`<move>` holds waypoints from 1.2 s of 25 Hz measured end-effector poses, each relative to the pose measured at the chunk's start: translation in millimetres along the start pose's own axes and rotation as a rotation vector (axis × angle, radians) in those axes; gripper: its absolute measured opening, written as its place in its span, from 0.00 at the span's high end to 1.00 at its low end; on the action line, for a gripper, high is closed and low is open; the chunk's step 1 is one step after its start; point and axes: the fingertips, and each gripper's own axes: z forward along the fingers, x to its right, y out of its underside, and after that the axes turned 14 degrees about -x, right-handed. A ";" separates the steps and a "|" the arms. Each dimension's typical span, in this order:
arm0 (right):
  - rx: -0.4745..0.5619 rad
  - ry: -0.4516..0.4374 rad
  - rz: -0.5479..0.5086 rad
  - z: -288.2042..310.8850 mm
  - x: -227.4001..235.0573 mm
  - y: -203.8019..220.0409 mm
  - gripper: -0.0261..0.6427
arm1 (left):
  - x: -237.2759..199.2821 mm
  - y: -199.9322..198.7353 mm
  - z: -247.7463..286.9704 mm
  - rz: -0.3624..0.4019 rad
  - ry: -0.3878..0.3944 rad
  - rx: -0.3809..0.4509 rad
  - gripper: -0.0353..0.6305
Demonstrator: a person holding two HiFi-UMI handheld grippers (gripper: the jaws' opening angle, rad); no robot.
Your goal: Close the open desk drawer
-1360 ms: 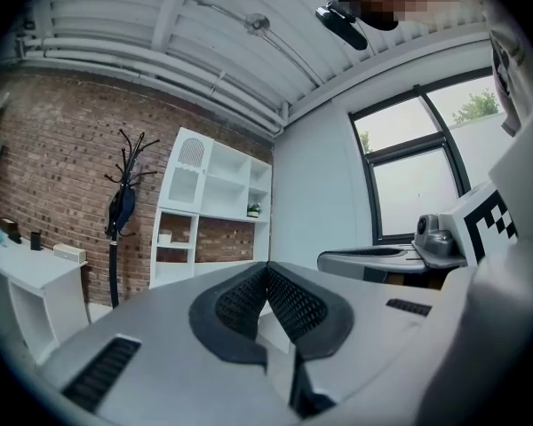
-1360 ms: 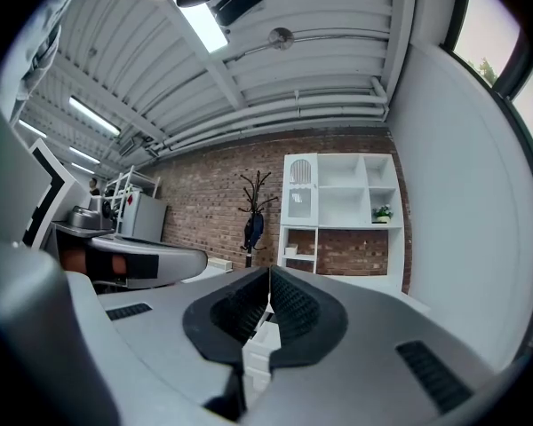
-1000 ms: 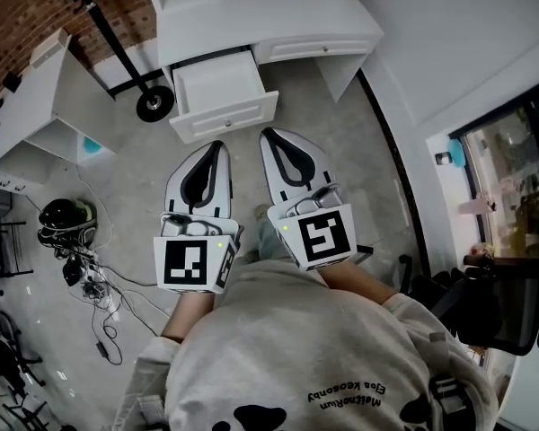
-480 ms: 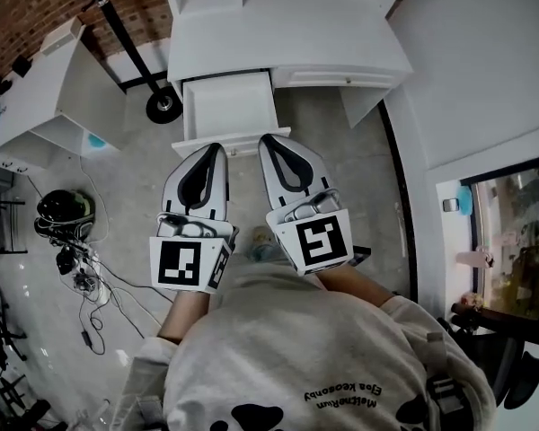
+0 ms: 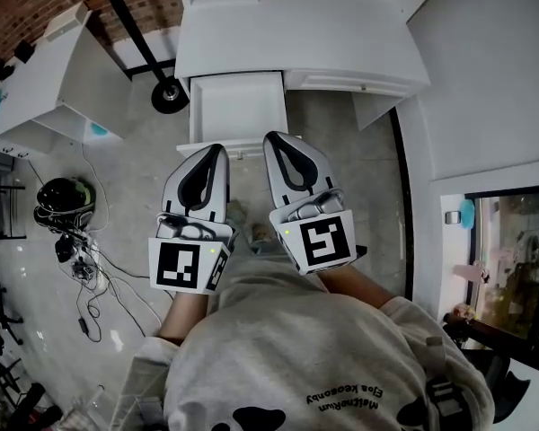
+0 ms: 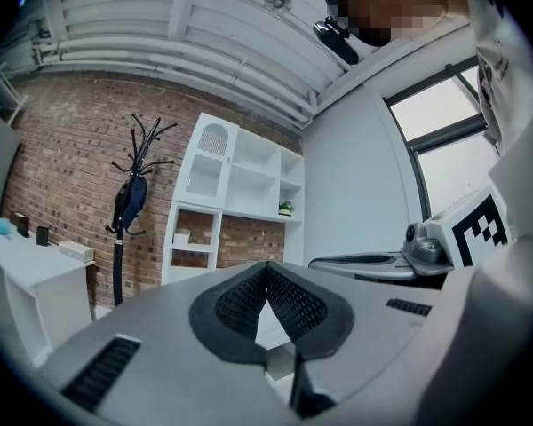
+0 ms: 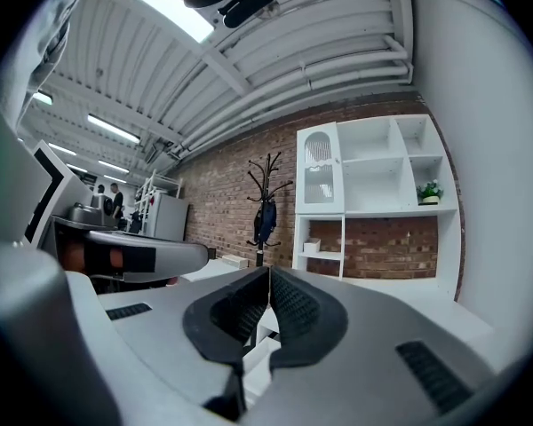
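The drawer (image 5: 237,108) stands pulled well out from the left half of the white counter (image 5: 292,34). Its tray is open to the head view and apparently empty, and its front panel faces the person. The left tool (image 5: 218,148) and right tool (image 5: 271,137) are held side by side, both pointing toward that front panel. In the head view their tips overlap its lower edge, but whether either touches it cannot be told. Each gripper view shows its own jaws pressed together at the tip with nothing between them, on the left tool (image 6: 267,265) and the right tool (image 7: 268,272) alike. The drawer looks like a stiff, painted box, probably light with nothing in it, and it should slide straight in on its runners under a modest push. No grasp seems needed: the flat front panel is the place to bear on, near its middle or with one tool on each side of centre. A one-sided shove could skew it in the opening, and the smooth paint may let the tips skid. Any knobs are too small to make out.
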 end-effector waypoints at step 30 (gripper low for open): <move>-0.098 0.107 -0.020 169.0 41.8 56.0 0.91 | -119.5 67.2 143.4 -0.024 0.232 -0.105 0.92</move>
